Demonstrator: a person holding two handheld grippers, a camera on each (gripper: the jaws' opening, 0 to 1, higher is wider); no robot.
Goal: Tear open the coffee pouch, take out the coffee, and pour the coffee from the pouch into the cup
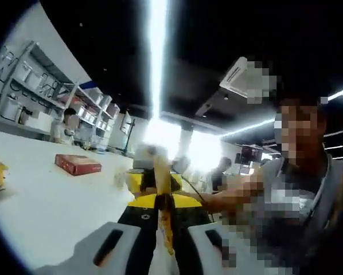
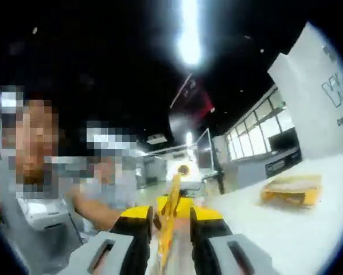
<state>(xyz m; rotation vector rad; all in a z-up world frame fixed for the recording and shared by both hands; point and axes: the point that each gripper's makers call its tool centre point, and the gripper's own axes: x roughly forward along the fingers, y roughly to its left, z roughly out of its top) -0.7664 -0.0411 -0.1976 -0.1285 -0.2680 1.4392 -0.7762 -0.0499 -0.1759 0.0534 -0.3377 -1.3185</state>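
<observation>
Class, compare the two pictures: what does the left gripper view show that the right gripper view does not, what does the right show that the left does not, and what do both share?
Left gripper view alone: a red box lying on the white table, with shelving along the wall behind it.

Right gripper view alone: a yellow carton on the table, a large white sign and a row of windows.

Both: a thin yellow pouch held edge-on between closed fingers, the left gripper in one and the right gripper in the other, plus a bright ceiling light strip and a person.
</observation>
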